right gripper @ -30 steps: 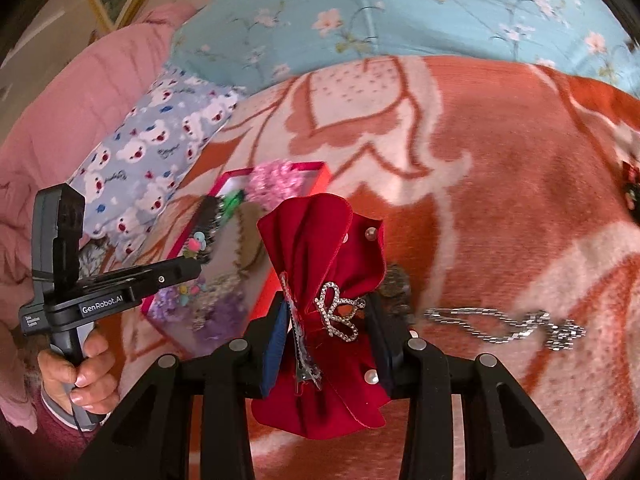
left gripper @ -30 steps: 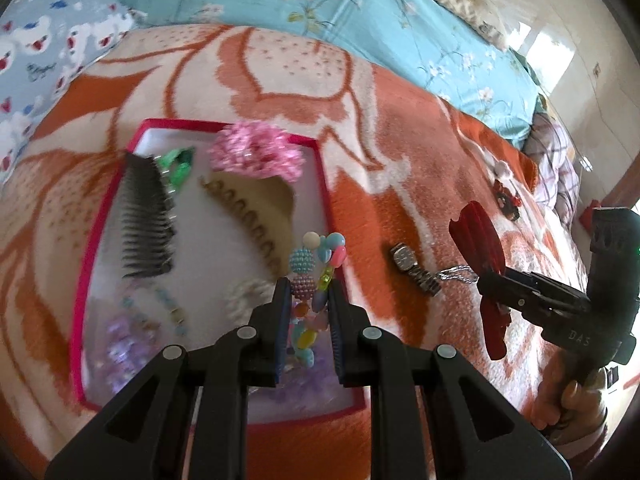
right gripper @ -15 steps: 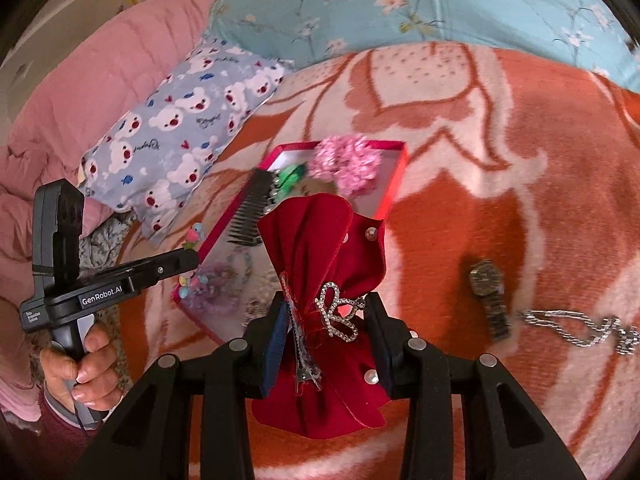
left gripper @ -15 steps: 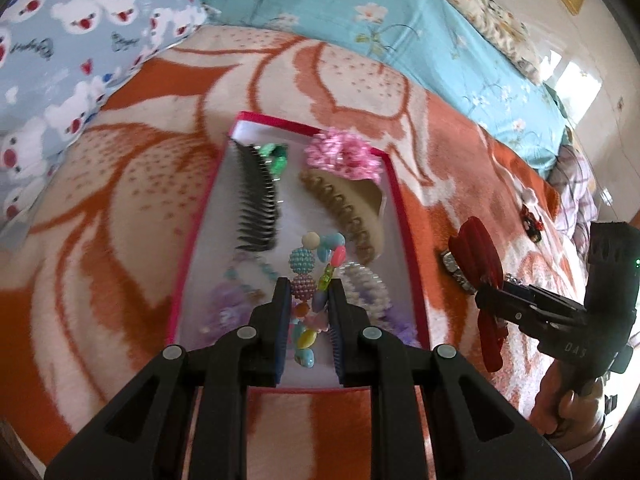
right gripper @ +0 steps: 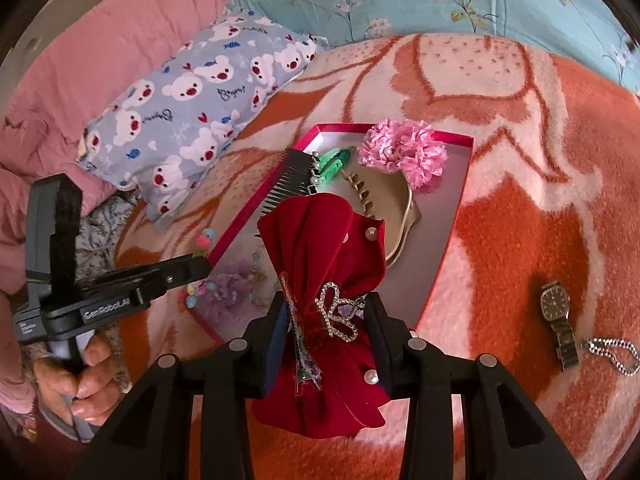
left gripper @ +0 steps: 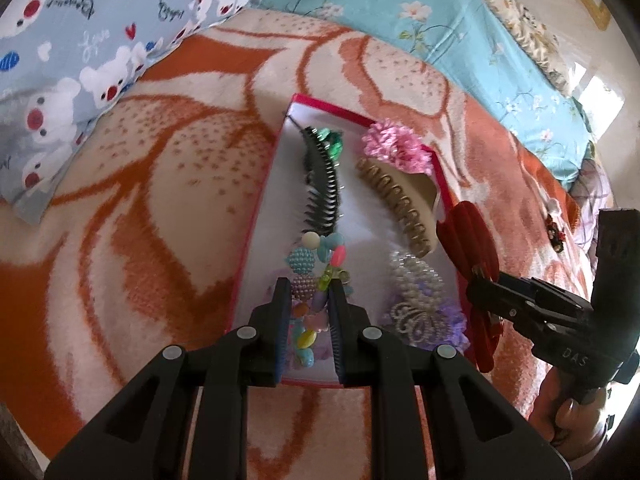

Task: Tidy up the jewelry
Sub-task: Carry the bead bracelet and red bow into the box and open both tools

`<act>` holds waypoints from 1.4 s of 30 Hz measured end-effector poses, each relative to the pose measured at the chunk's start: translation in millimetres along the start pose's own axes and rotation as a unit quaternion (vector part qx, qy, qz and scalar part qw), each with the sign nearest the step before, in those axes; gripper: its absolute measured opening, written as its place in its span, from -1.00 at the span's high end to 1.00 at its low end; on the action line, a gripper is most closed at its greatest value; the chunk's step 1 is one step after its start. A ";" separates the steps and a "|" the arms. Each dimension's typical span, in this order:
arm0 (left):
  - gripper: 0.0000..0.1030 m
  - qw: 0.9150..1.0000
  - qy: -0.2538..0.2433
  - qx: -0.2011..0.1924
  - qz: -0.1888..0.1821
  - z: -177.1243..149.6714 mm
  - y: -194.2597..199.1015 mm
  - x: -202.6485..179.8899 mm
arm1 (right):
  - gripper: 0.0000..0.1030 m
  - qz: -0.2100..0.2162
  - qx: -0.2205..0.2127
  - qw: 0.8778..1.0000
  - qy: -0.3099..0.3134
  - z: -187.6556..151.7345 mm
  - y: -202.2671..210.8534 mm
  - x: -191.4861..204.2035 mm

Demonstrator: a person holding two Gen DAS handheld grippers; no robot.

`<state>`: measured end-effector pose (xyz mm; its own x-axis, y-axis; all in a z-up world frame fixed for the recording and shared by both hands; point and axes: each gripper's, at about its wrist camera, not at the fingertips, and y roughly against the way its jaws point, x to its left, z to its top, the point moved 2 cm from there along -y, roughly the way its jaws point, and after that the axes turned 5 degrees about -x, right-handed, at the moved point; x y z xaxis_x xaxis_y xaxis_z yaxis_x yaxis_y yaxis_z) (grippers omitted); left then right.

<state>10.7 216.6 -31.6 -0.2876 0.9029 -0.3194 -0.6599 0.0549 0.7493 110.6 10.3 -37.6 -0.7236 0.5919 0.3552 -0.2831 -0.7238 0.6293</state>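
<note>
A string of pastel beads (left gripper: pixel 316 280) hangs pinched between the closed fingers of the left gripper (left gripper: pixel 309 300), held over the near end of the red-rimmed tray (left gripper: pixel 256 216), its lower beads dangling toward the white floor of the tray. Inside the tray lie a black comb (left gripper: pixel 322 184) with a green clip (left gripper: pixel 334 144) at its far end, a tan claw clip (left gripper: pixel 404 200), a pink flower (left gripper: pixel 394 148) at the far right corner, and a pearl piece (left gripper: pixel 416 280) on purple fluff near the right wall. The right gripper (right gripper: pixel 326 320) is clenched around the middle of a red velvet bow (right gripper: pixel 332 248) carrying a rhinestone crown (right gripper: pixel 336 316) and pearl studs; the bow is held upright above the tray's near right edge. On the orange and cream blanket (right gripper: pixel 512 224), well apart from the tray to the right, a wristwatch (right gripper: pixel 558 316) lies flat with a silver chain (right gripper: pixel 612 354) just beside its strap. A bear-print pillow (right gripper: pixel 192 120) sits beyond the tray's left side.
</note>
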 end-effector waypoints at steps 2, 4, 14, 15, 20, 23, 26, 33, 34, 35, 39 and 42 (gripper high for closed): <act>0.70 1.000 0.003 0.003 0.005 -0.1 -5.6 3.0 | 0.26 -0.007 0.004 1.000 0.001 1.1 -9.0 -0.4; 0.69 1.000 0.003 0.004 0.012 0.1 -10.2 4.2 | 0.26 -0.016 0.008 1.000 0.004 1.5 -19.0 -1.2; 0.68 1.000 0.008 0.006 0.024 0.0 -24.0 7.4 | 0.25 -0.028 0.020 0.999 0.007 -6.2 -43.5 -4.1; 0.68 1.000 0.011 0.007 0.024 -0.1 -24.7 8.5 | 0.25 -0.027 0.020 0.999 0.006 -6.5 -43.9 -4.6; 0.68 1.000 0.015 0.009 0.026 -1.8 -25.5 10.8 | 0.20 -0.022 0.023 0.999 0.001 -7.6 -46.1 -5.0; 0.68 0.999 0.014 0.009 0.028 -2.0 -26.0 11.8 | 0.19 -0.019 0.023 1.000 -0.001 -7.6 -46.1 -5.1; 0.68 0.999 0.014 0.009 0.028 -2.2 -25.7 11.8 | 0.19 -0.019 0.022 1.000 -0.002 -7.7 -45.9 -4.8; 0.51 0.999 0.012 0.010 0.032 -2.7 -24.1 10.3 | -0.04 -0.014 0.022 1.000 -0.012 -9.0 -45.4 -7.2; 0.47 0.999 0.011 0.010 0.032 -3.0 -23.5 9.8 | -0.07 -0.014 0.022 1.000 -0.013 -9.3 -45.1 -7.5; 0.39 0.999 0.011 0.010 0.033 -2.6 -22.9 8.8 | -0.11 -0.013 0.021 1.000 -0.014 -9.7 -44.3 -7.9; 0.31 0.999 0.011 0.008 0.033 -3.2 -20.4 8.1 | -0.13 -0.010 0.016 1.000 -0.016 -10.3 -39.5 -6.9; 0.29 0.999 0.015 0.007 0.030 -3.8 -18.5 8.3 | -0.20 -0.006 0.008 1.000 -0.019 -10.0 -33.0 -7.8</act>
<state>17.9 221.4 -50.4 -0.3479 0.8915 -0.2903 -0.6312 0.0063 0.7756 119.3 26.0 -68.0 -0.6948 0.6146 0.3735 -0.2812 -0.7102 0.6455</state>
